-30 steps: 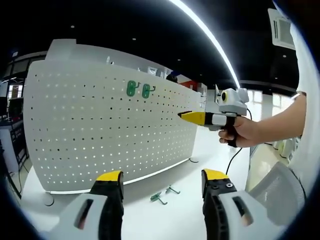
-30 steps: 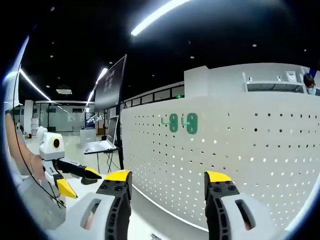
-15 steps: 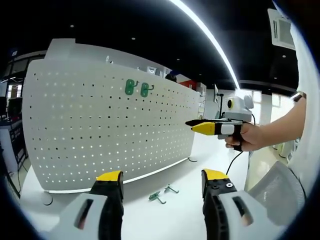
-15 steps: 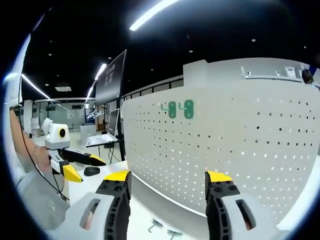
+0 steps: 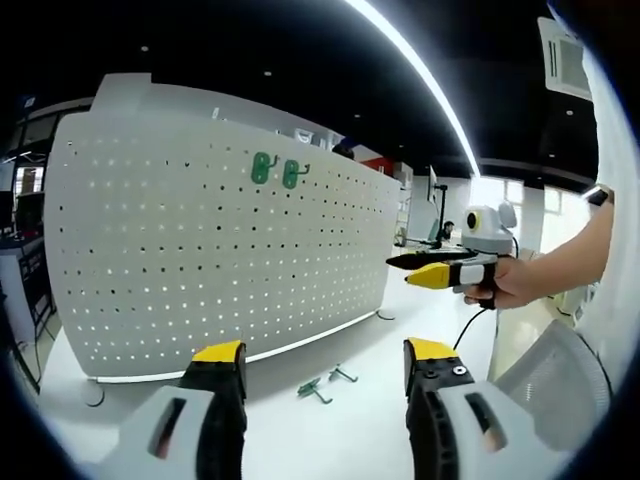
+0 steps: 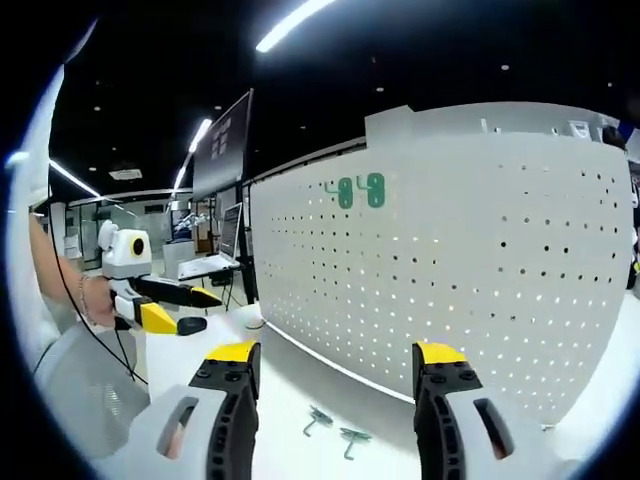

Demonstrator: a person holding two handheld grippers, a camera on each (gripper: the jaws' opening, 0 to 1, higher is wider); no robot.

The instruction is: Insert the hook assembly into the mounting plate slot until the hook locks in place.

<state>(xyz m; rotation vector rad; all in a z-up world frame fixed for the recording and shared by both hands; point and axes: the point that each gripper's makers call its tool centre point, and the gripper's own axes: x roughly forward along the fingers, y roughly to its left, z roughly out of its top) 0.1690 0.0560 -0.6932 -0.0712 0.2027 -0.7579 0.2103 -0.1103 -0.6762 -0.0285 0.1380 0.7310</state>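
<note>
A: In the left gripper view, the left gripper (image 5: 325, 375) has its jaws spread wide with nothing between them. The two loose green hooks (image 5: 326, 382) lie on the white tabletop (image 5: 300, 440), just in front of the foot of the pegboard (image 5: 200, 260), towards its right end. Two green hooks already hung (image 5: 277, 172) sit near the board's top edge.

B: And the other tool?

A: The right gripper (image 5: 420, 268) comes in from the right, held in a hand (image 5: 505, 285), well above the tabletop and apart from the board. Its jaws look parted and I see nothing in them.

B: So the risk?

A: Both tools are empty and high. I'd judge the hooks thin and flat on the surface; a careless pinch could skid one along the tabletop or under the board's base.

B: Right gripper view?

A: The right gripper (image 6: 338, 365) shows its jaws wide apart, empty. The loose hooks (image 6: 337, 430) lie between them in the picture, near the board's lower edge. The left gripper (image 6: 185, 305) shows at the left, low over the tabletop.

B: What else could fail?

A: A hook grabbed by its prong end would probably meet the pegboard (image 6: 450, 260) holes tilted and not lock. Also, swinging either camera away could lose the hooks from sight.
</note>
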